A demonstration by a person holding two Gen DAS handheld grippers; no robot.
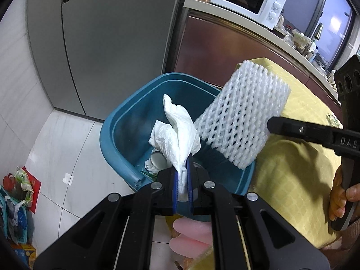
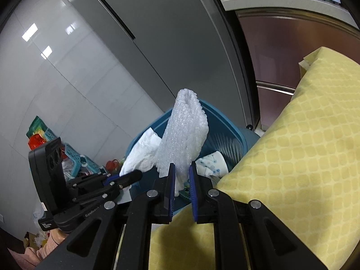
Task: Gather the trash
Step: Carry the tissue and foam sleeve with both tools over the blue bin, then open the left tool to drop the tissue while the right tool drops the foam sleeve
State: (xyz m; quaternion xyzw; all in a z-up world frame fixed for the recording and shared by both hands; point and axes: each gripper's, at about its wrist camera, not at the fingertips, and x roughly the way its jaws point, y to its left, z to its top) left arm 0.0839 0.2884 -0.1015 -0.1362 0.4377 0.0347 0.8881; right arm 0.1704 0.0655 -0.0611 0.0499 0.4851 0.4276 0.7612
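My left gripper (image 1: 182, 168) is shut on a crumpled white paper towel (image 1: 177, 132), held over the open blue trash bin (image 1: 117, 132). From the right edge of the left wrist view, my right gripper (image 1: 270, 124) reaches in, shut on a white foam net sleeve (image 1: 240, 114) that hangs above the bin's right rim. In the right wrist view the foam net sleeve (image 2: 184, 135) stands up between the blue pads of the right gripper (image 2: 181, 171), with the paper towel (image 2: 144, 153) and the left gripper (image 2: 126, 177) to its left. A paper cup (image 2: 212, 163) and scraps lie inside the bin (image 2: 227, 128).
A table with a yellow checked cloth (image 1: 297, 157) stands against the bin's right side. A grey fridge (image 1: 108, 40) rises behind the bin. A microwave (image 1: 249, 2) sits on the counter at the back right. Bags and teal baskets (image 1: 15, 200) clutter the tiled floor on the left.
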